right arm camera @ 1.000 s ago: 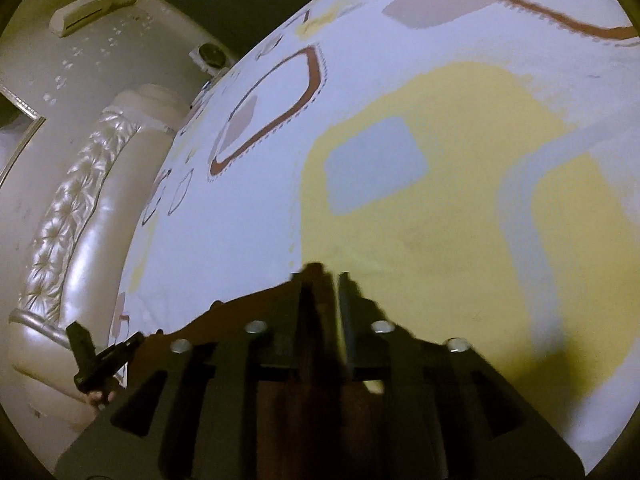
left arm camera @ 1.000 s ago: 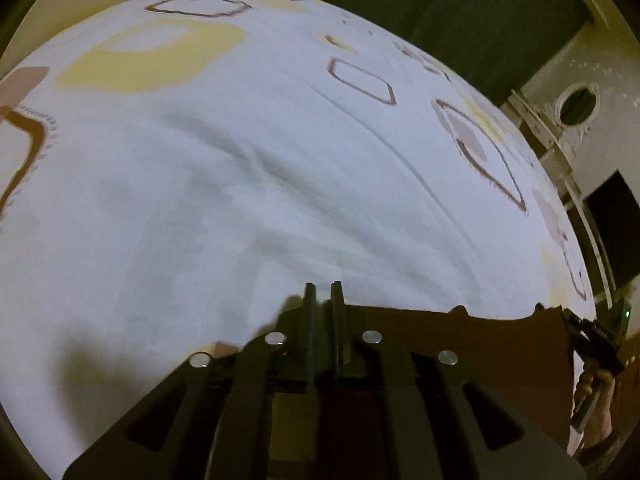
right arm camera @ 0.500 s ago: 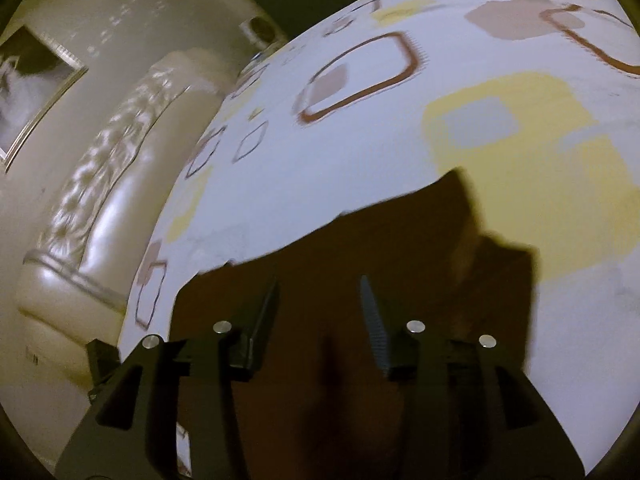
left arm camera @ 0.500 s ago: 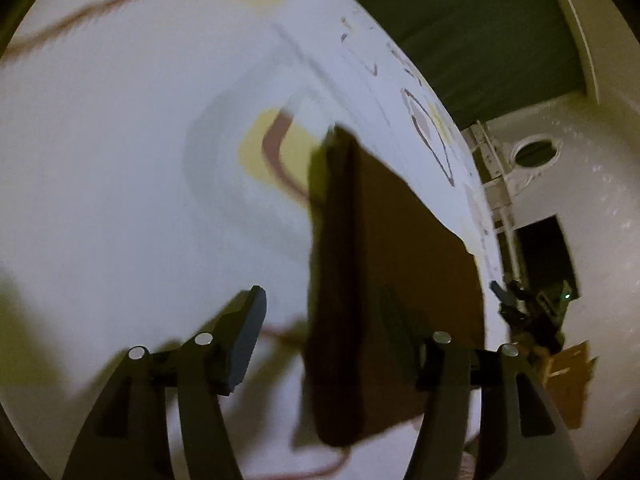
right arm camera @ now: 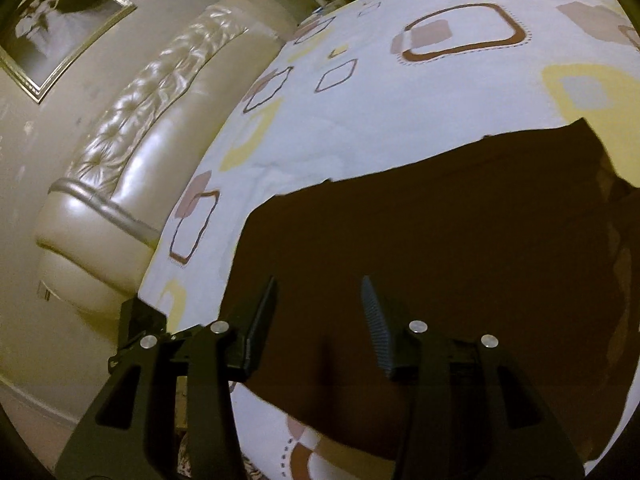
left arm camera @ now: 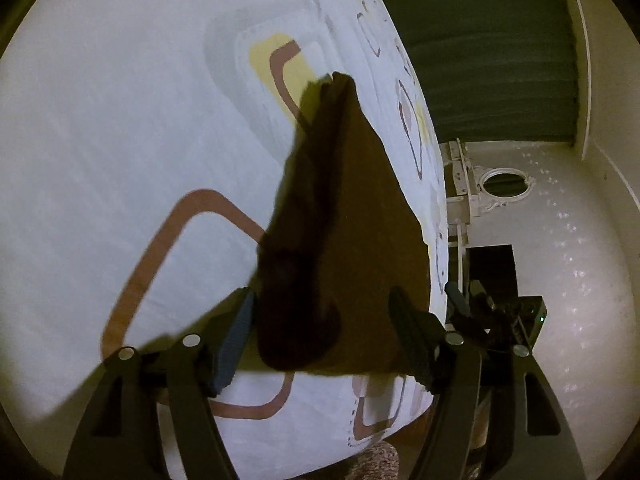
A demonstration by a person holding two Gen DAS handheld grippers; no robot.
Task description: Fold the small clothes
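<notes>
Near the bed's [left arm camera: 100, 128] side edge lies the brown garment [left arm camera: 352, 240], w/ one side doubled over, so approx. one fold done, more left. Left claw [left arm camera: 320, 334] is opening, cloth unpinched; right claw [right arm camera: 318, 324] released, hovering above it.

Brown garment [left arm camera: 352, 220] folded on patterned bedsheet [left arm camera: 100, 140], left hand-held gripper [left arm camera: 320, 336] opening, unclamped

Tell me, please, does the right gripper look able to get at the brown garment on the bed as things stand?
Probably yes: the right gripper hangs open just over the brown garment, which lies flat on the bedsheet with nothing between.
</notes>
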